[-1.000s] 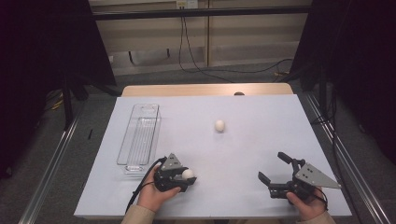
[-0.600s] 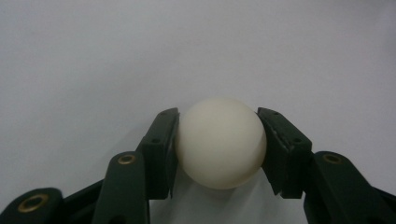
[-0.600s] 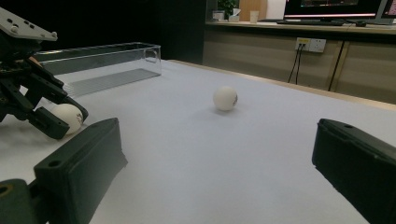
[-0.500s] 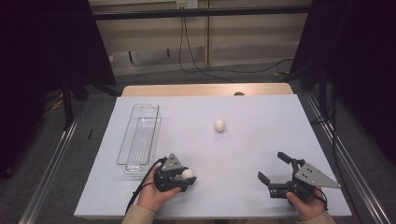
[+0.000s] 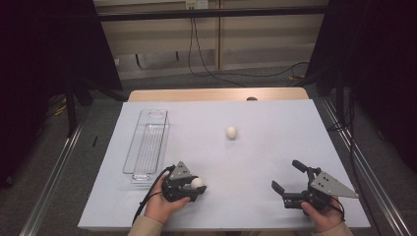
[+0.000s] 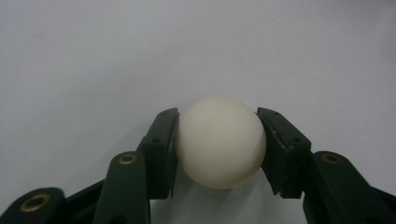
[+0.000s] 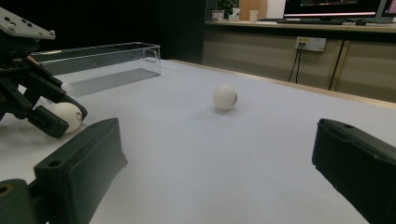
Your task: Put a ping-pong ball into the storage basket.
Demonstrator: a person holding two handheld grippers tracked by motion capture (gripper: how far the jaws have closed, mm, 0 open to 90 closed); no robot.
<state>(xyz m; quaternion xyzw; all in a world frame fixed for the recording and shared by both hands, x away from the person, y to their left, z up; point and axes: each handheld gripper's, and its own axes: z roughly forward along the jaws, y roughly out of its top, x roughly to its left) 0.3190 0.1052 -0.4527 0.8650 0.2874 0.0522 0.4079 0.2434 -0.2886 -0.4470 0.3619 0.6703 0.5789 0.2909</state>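
High view puts my left gripper (image 5: 193,186) at the lower left of the frame, closed on a white ball (image 5: 197,183) just below the near end of the clear tray (image 5: 133,162). Left gripper view confirms the hold: both black jaws press the ball's (image 6: 220,142) flanks at about its widest part, with white table (image 6: 93,60) behind it. I judge the pick is done and the carry to the tray is the step in hand. My next move calls for lifting the ball clear of the table (image 5: 275,147), swinging it up and left in the frame over the tray's rim, then lowering before I let go, since a round ball dropped from height could bounce out or roll. My right gripper (image 5: 290,187) sits at the lower right of the high view with its jaws spread wide and nothing between them; right gripper view shows the same broad gap. A second ball (image 5: 231,132) lies loose near the middle of the high frame, well apart from both grippers, and shows in the right gripper view (image 7: 225,97) just above centre. That one I take to be next. The tray (image 7: 93,65) looks empty to me, though its transparent walls and ribbed floor make that hard to swear to from here.
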